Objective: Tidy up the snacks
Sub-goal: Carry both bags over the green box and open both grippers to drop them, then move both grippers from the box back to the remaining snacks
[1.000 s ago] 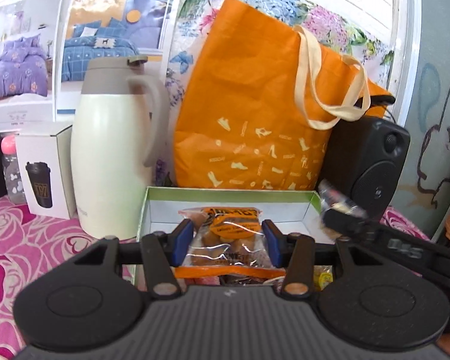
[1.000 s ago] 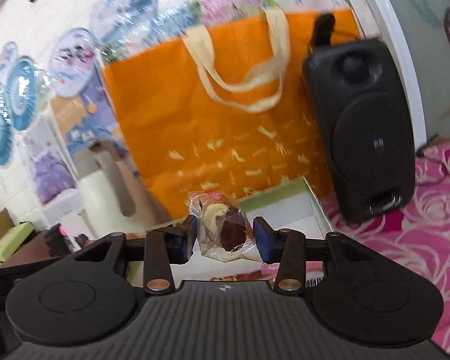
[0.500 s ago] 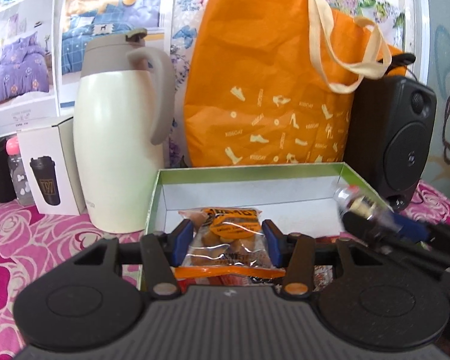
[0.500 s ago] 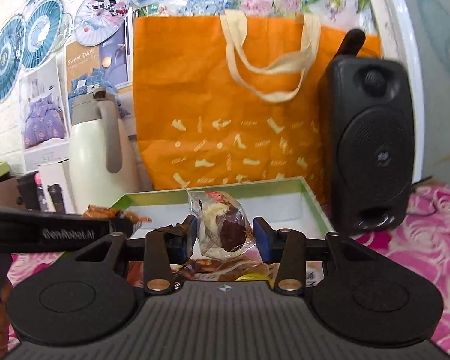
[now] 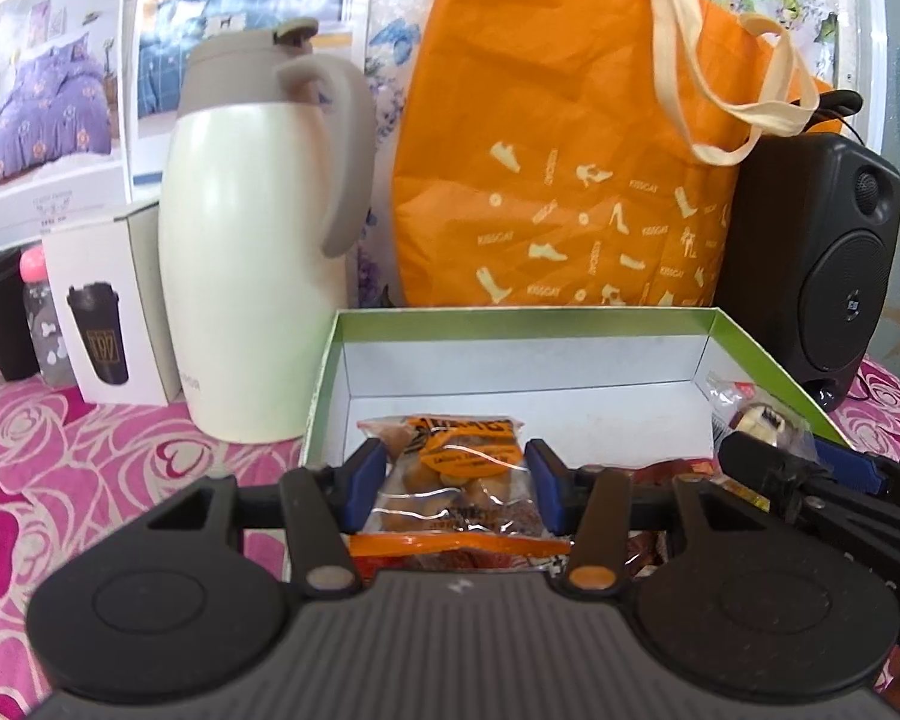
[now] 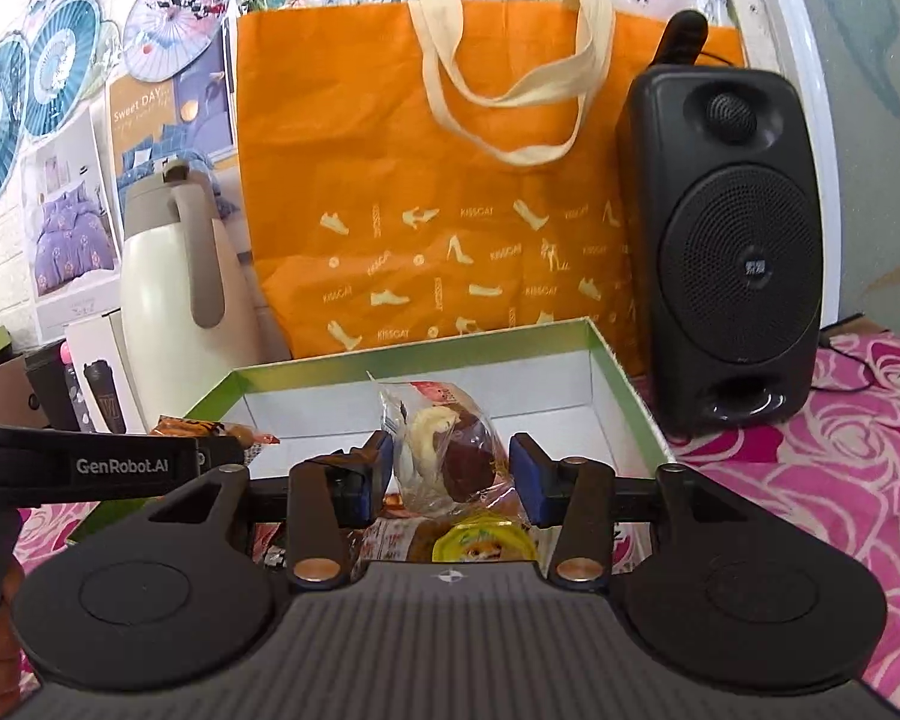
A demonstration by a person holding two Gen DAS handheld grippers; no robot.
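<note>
Organising snacks, mid-task, both hands loaded. The largest items stand at the back and play no part: the orange tote bag (image 6: 432, 192), the black speaker (image 6: 726, 252) to its right and the cream thermos jug (image 5: 252, 252) to its left, all on the pink rose-print tablecloth (image 6: 810, 480). In front of the bag sits the open box (image 5: 510, 319), green-rimmed and white inside, which I judge to be the collecting place. Its far half shows bare white floor; its near end already holds several packets, among them a yellow-lidded cup (image 6: 486, 543) and some red and orange wrappers, partly hidden under my tools, so I cannot count them.

My left gripper (image 5: 456, 495) hangs over the near left part of the box, its blue pads clamped on an orange-labelled snack packet (image 5: 459, 480). My right gripper (image 6: 453, 483) hangs over the near right part; a clear-wrapped brown and white sweet (image 6: 450, 450) stands between its pads, whose jaws have just been opening, with a gap showing on the right side, so I judge the grip as slackened and the sweet on the point of release.

Done, by my reading: part of the sorting, with some snacks boxed. Left: setting down these two pieces; whether more snacks wait outside the box is not visible
</note>
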